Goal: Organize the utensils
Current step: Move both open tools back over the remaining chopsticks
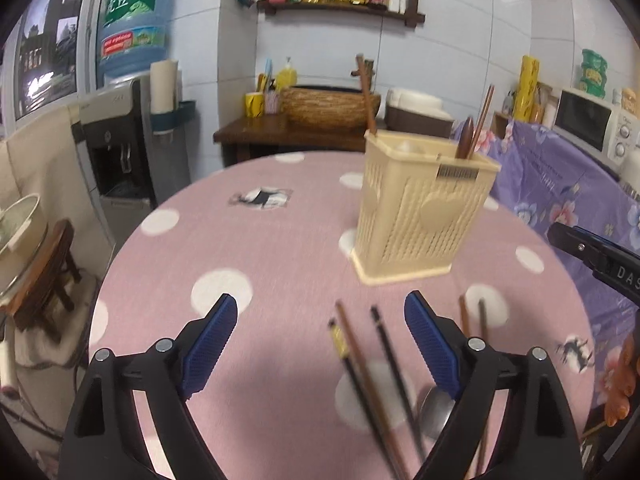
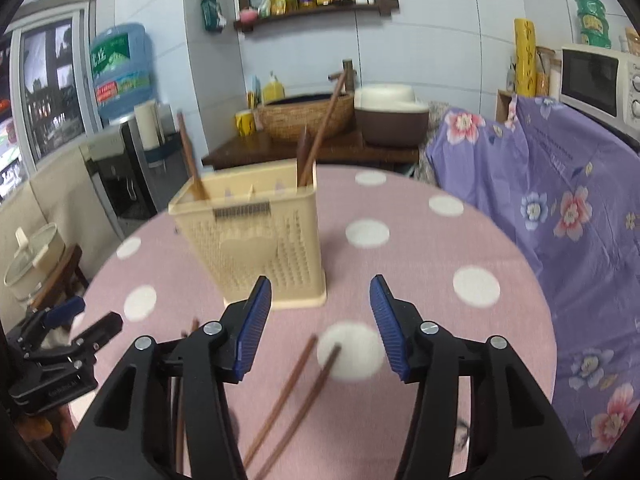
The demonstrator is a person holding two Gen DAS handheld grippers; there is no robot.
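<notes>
— What do your jaws hold?

— Nothing. My left gripper (image 1: pixel 320 320) stands wide, my right gripper (image 2: pixel 320 304) partly spread.

— Where are the utensils?

— Dark chopsticks (image 1: pixel 376 360) lie between my left pads, a metal spoon (image 1: pixel 436 408) under the right-hand pad. Two brown chopsticks (image 2: pixel 296 392) lie between my right pads. The cream holder (image 2: pixel 252 240) stands just beyond.

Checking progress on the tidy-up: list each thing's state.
Utensil holder: upright, some utensils already inside.
Chopsticks: loose on the tablecloth.
Spoon: lying flat.
Left gripper: open, empty.
Right gripper: open, empty, above two brown chopsticks.
</notes>
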